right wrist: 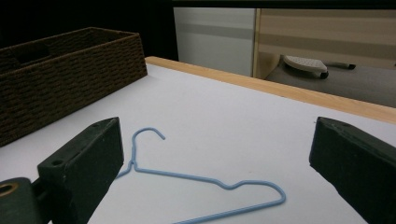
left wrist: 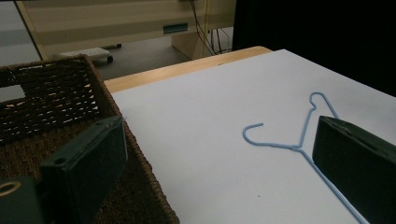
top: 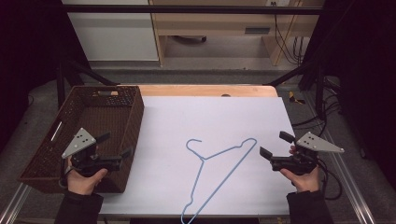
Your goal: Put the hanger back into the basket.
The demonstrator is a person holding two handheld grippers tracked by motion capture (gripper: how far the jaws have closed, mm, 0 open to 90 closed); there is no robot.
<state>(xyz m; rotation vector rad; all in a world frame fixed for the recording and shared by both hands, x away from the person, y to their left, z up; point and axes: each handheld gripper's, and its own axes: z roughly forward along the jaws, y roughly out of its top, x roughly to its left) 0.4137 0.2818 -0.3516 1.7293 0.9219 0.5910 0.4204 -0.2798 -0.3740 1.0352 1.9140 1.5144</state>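
- Lying flat on the white sheet (top: 219, 116), near the middle: a blue wire hanger (top: 219, 172), hook end pointing away toward the far side, long bar running down toward the near edge.
- Poking just past the sheet's near edge with its lower corner, as seen from the high view.
- Hovering at the left: left gripper (top: 114, 144), held in a hand (top: 84, 179) over the near right corner of the basket (top: 51, 140).
- Standing wide open, jaws well apart, gripping nothing.
- Pointing rightward across the table, toward the hanger but well apart from it.
- Looking along those jaws in the left gripper view: hanger (left wrist: 299, 140) lying ahead on the sheet (left wrist: 210, 140), hook curling left, part of the wire passing behind the right-hand jaw.
- Showing at the left of that view: basket (left wrist: 56, 102), woven wall running just beside the sheet.
- Hovering at the right: right gripper (top: 276, 144), held in the other hand (top: 306, 179) near the sheet's right edge.
- Gaping too, jaws spread wide, clamping nothing.
- Aiming leftward at the hanger, just beside its shoulder end, not touching.
- Framing the hanger (right wrist: 205, 179) between the jaws in the right gripper view, wire resting on the sheet (right wrist: 233, 121) with the hook curling up past the left-hand jaw.
- Sitting beyond in that view, upper left: basket (right wrist: 70, 79), dark woven sides, resting on the table.
- Peeking out past the sheet's far side: a strip of wooden table edge (top: 205, 90).
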